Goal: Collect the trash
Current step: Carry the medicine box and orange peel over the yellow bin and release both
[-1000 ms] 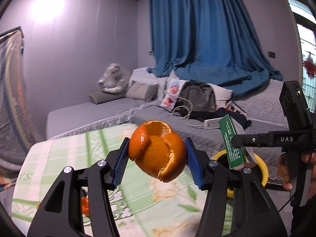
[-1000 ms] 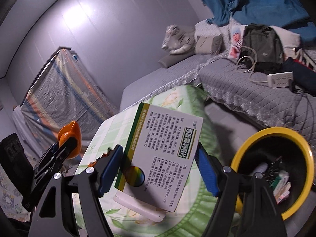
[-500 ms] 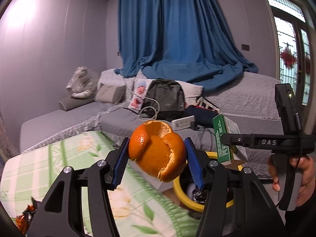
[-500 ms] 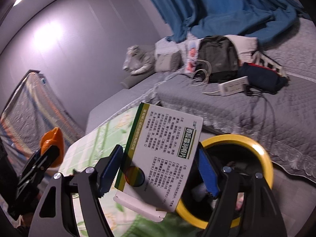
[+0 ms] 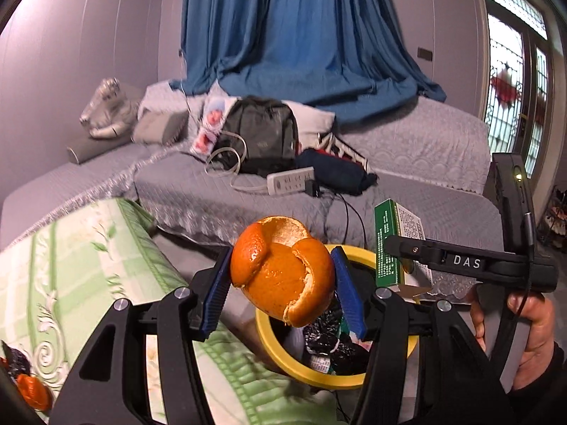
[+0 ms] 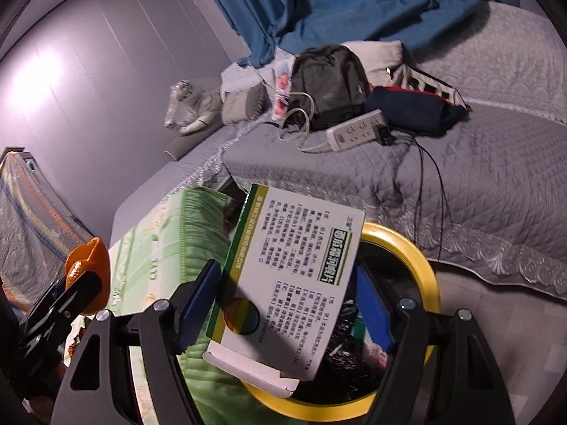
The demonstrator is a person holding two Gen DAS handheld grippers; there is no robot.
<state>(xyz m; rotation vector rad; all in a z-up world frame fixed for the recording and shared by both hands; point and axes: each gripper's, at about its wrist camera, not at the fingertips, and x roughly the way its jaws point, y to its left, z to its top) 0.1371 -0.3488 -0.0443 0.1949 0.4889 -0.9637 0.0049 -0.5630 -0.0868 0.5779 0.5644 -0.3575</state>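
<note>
Orange peel [image 5: 283, 276], hollow curled shell with torn edges, clamped between the left claw [image 5: 281, 292] pads, above the yellow-rimmed bin [image 5: 264, 333]. White carton with green side [image 6: 294, 276], printed text, end flap open, tilted, pinched in the right claw [image 6: 283, 301] over the same bin, which holds dark wrappers [image 5: 326, 340].

The orange peel [image 5: 283, 283] is bright orange outside and paler orange inside. The medicine box [image 6: 294, 283] has a white face with black print, green edges and a round rainbow spot. The bin [image 5: 269, 347] has a yellow rim and a black inside. The left hand-held gripper [image 5: 283, 290] is black with blue pads [image 5: 216, 283]. The counter [image 5: 71, 283] wears a pale green checked cloth with floral scrolls. The bed [image 5: 407, 141] has a grey quilted cover, the curtain [image 5: 301, 35] is deep blue, and the backpack [image 5: 262, 138] is dark grey.
</note>
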